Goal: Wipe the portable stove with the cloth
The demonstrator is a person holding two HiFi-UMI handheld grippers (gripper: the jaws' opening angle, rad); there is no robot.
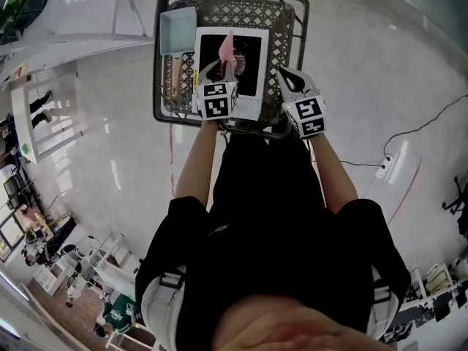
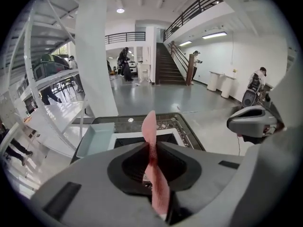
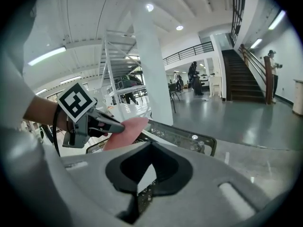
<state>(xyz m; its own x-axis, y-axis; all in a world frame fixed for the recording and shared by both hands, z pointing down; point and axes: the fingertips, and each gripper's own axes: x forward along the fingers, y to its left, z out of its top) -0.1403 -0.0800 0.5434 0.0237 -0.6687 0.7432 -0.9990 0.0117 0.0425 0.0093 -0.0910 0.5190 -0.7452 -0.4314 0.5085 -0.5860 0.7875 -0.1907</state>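
The pink cloth [image 2: 149,122] sits pinched upright in the left claw [image 2: 151,148].

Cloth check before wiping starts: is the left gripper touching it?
Touching. The left gripper view shows the cloth pinched between the shut jaws of the left gripper.

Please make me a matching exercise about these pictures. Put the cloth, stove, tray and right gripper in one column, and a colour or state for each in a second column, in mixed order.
Things:
1. cloth
2. stove
3. tray
4. right gripper

Colours or states:
A. shut, nothing between its fingers
B. pale blue
C. pink, held in the left gripper
D. white with a black middle

Pairs: 1-C, 2-D, 3-B, 4-A
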